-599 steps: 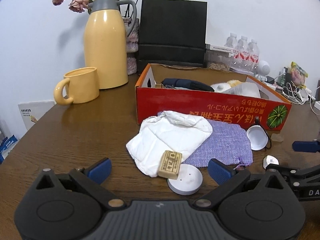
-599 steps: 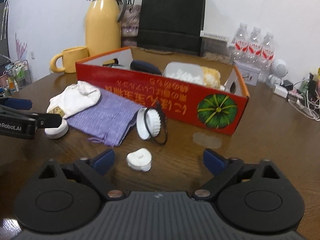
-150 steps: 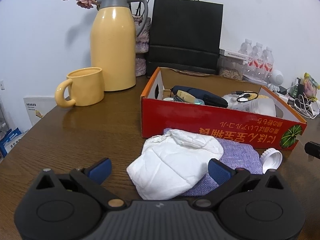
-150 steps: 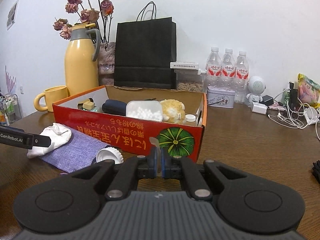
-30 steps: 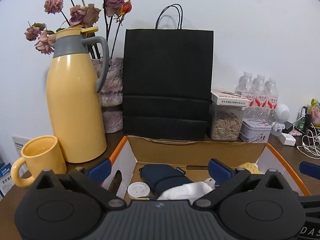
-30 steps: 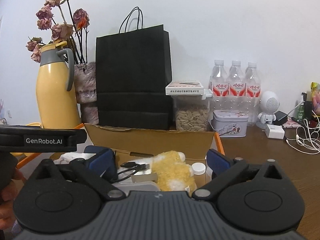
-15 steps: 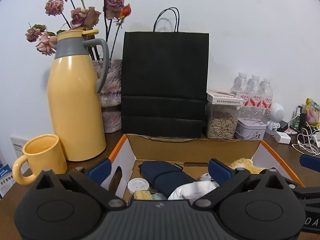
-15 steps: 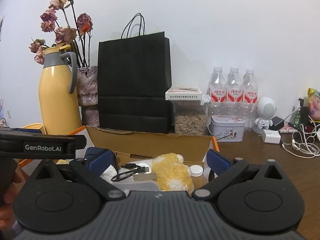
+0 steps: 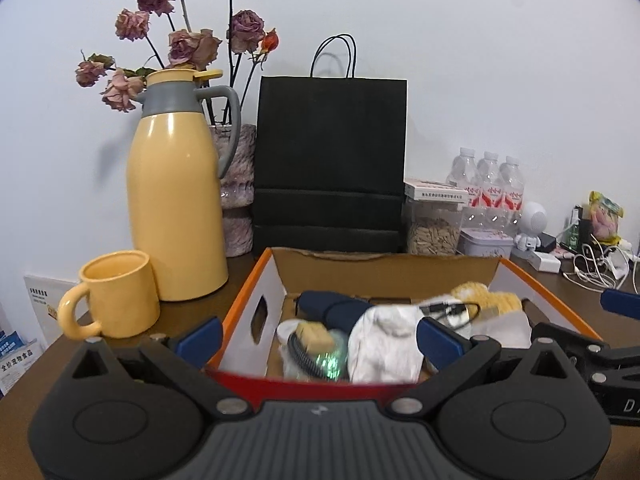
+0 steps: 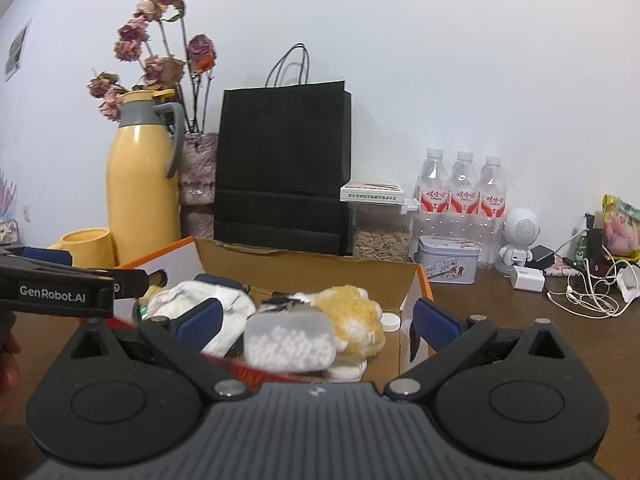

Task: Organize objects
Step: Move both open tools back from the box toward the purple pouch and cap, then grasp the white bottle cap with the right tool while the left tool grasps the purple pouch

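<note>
**Both grippers hover empty over the packed box**

The left gripper and right gripper hang spread wide, holding nothing, above the red-and-orange cardboard box. Directly ahead of the left gripper lies a crumpled white cloth, apparently loose. Lowering carelessly could snag the thin black cable just beyond it.

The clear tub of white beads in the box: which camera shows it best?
The right wrist view. The clear tub of white beads sits near centre there, in the cardboard box beside the yellow plush toy, unobstructed. In the left wrist view only a pale corner shows, behind the left claw finger.
</note>
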